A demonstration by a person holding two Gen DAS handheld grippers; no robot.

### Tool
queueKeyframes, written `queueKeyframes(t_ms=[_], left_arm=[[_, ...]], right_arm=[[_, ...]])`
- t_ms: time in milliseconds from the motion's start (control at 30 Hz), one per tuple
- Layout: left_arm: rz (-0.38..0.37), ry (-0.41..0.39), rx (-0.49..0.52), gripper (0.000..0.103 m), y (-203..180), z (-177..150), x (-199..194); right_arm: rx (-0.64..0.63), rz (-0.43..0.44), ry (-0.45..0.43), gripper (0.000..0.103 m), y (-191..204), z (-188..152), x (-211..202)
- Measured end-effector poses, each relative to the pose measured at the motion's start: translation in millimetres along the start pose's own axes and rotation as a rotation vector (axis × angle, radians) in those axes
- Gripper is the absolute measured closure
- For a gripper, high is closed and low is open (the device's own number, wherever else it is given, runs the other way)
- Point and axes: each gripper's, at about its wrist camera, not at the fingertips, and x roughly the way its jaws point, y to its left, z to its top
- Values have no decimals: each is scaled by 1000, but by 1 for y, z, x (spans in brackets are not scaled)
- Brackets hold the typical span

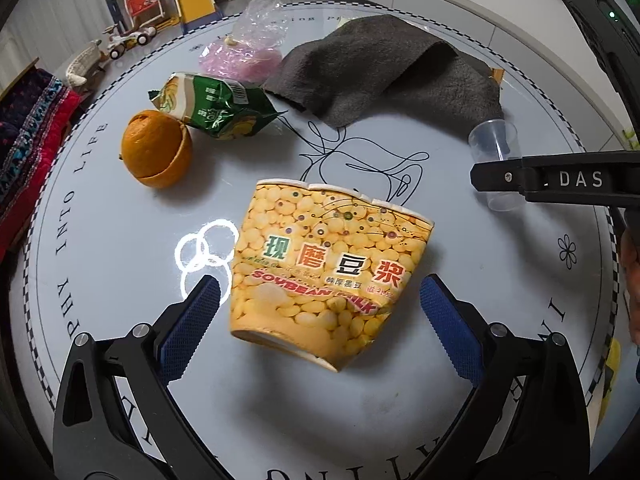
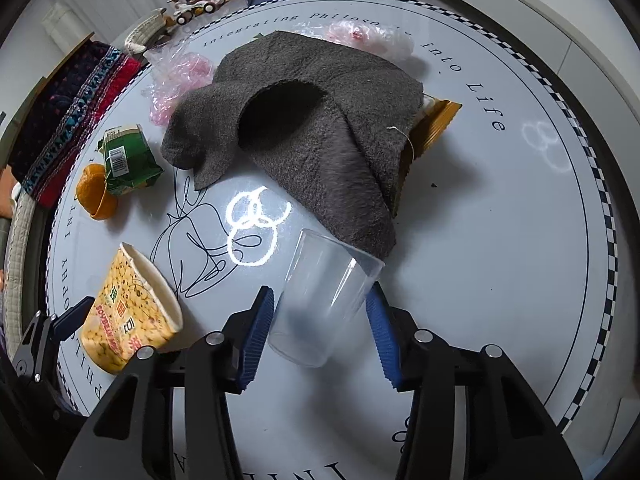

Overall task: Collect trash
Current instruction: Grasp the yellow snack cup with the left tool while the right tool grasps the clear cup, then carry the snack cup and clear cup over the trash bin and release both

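Observation:
A crushed yellow soybean-milk paper cup (image 1: 324, 272) lies on its side on the round white table (image 1: 120, 280). My left gripper (image 1: 320, 316) is open, its blue pads on either side of the cup's base, not touching. A clear plastic cup (image 2: 324, 296) lies tilted on the table between the blue pads of my right gripper (image 2: 320, 332), which closes around it; contact at both pads is unclear. The clear cup (image 1: 496, 160) and the right gripper's finger (image 1: 552, 180) also show in the left wrist view. The paper cup (image 2: 128, 312) shows at lower left in the right wrist view.
An orange peel (image 1: 158, 148), a green snack wrapper (image 1: 212, 106), a pink plastic bag (image 1: 248, 48) and a grey cloth (image 1: 384, 68) lie farther back. A gold wrapper (image 2: 432, 128) sticks out from under the cloth. Toys (image 1: 168, 0) stand on the floor beyond the table.

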Motion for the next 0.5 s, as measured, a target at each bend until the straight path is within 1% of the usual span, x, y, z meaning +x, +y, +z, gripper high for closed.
queueKeyframes(t_ms=[33,67,100,200,300,500], left_arm=[[-3,1,2,8,-1,0,2],[-2,1,4,17,-2,-1,3],[-6,3,2,21,-3,-1,4],[-15,-8,-10,22,-2,-4,0],[-4,-18,-6,22,-1,-7,-6],[6,-53,-25,22,3,-17,-31]], right_arm=[[-2,0,-2,56,0,0,0],[-3,0,-3,56,0,-1,-1],[-2,1,-4,56,0,-2,-1],[-3,3,-3,57,1,-4,-1],[-5,10,-7,57,1,-7,-4],[-11,26,-17,57,3,-14,-15]])
